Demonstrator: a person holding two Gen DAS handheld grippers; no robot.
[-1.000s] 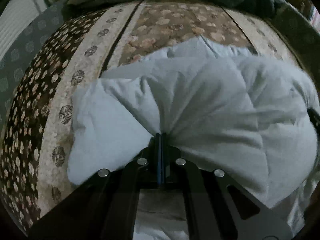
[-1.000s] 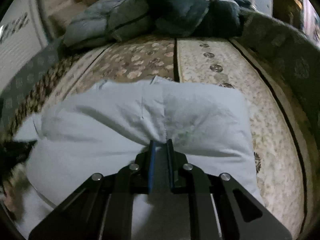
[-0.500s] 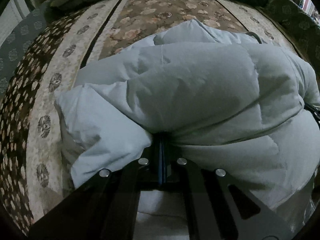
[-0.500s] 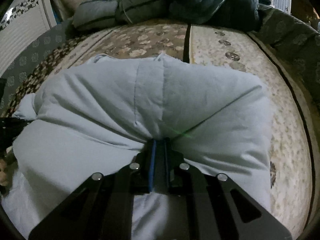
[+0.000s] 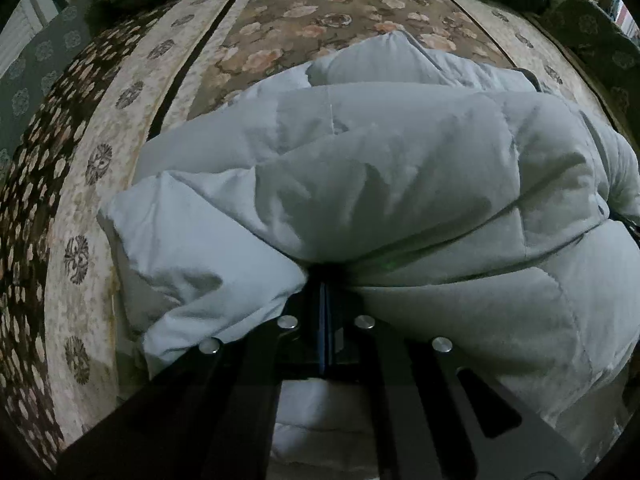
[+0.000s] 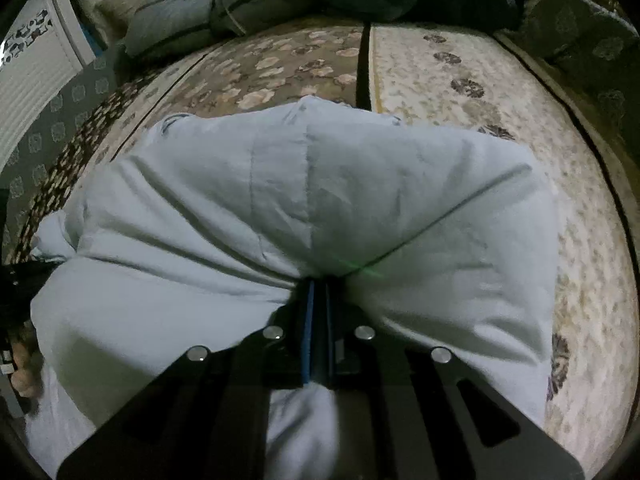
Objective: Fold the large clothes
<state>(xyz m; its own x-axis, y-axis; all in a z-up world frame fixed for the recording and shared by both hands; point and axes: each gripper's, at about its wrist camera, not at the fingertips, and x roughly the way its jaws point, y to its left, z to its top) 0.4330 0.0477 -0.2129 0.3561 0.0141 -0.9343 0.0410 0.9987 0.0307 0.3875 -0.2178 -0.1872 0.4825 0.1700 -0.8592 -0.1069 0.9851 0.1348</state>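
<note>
While the brown floral patterned bed cover [image 5: 304,20] lies spread beneath, the pale blue padded quilted jacket [image 5: 400,168] rests on it doubled, its long axis seemingly crosswise. The fold looks mid-lay; next likely calls for letting go and smoothing. Left gripper [image 5: 325,280] and right gripper [image 6: 317,284] each pinch its cloth.

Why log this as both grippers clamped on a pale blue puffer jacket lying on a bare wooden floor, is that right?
Not quite. The left gripper and right gripper are both shut on the pale blue puffer jacket, but it lies on a floral patterned carpet, not a bare wooden floor. The right wrist view shows the carpet's flower motifs and dark stripes most clearly.
</note>
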